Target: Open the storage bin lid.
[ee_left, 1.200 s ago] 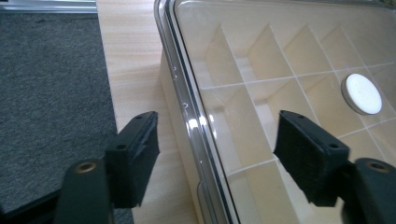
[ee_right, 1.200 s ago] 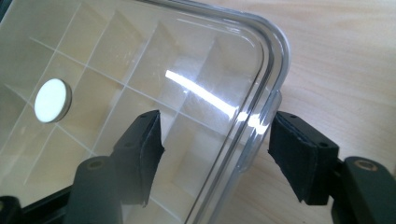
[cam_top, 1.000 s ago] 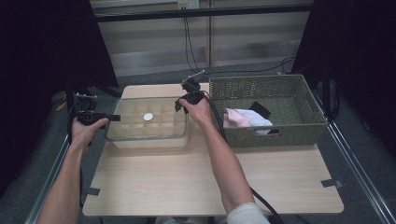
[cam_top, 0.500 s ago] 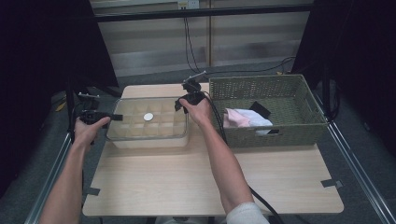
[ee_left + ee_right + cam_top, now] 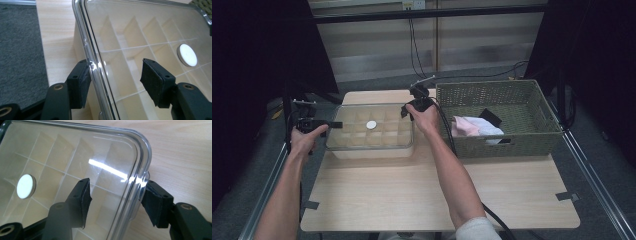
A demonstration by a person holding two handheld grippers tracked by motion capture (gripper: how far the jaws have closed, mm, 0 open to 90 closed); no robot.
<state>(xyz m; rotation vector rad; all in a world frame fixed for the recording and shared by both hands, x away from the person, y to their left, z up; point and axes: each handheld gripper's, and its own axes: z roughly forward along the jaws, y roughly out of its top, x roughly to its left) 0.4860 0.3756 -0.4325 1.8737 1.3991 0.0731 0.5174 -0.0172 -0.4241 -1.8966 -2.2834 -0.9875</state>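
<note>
A pale box with several compartments [image 5: 372, 151] stands on the table under a clear plastic lid [image 5: 362, 131]. A white round disc [image 5: 371, 124] [image 5: 187, 55] [image 5: 25, 186] shows at the lid's middle. My left gripper [image 5: 334, 124] [image 5: 116, 65] straddles the lid's left rim [image 5: 91, 62]. Its outer pad [image 5: 83, 80] touches the rim and the other pad hangs apart over the lid. My right gripper [image 5: 404, 112] [image 5: 117, 185] straddles the far right corner [image 5: 142, 157], with one jaw seen through the plastic. Both pairs of jaws have just been closing and still stand wide.
A woven green basket [image 5: 512, 145] stands right of the box, close to my right forearm, holding a pink cloth [image 5: 464, 126] and a black object [image 5: 489, 116]. Bare tabletop [image 5: 437, 195] lies in front. Dark floor [image 5: 20, 50] drops off past the table's left edge.
</note>
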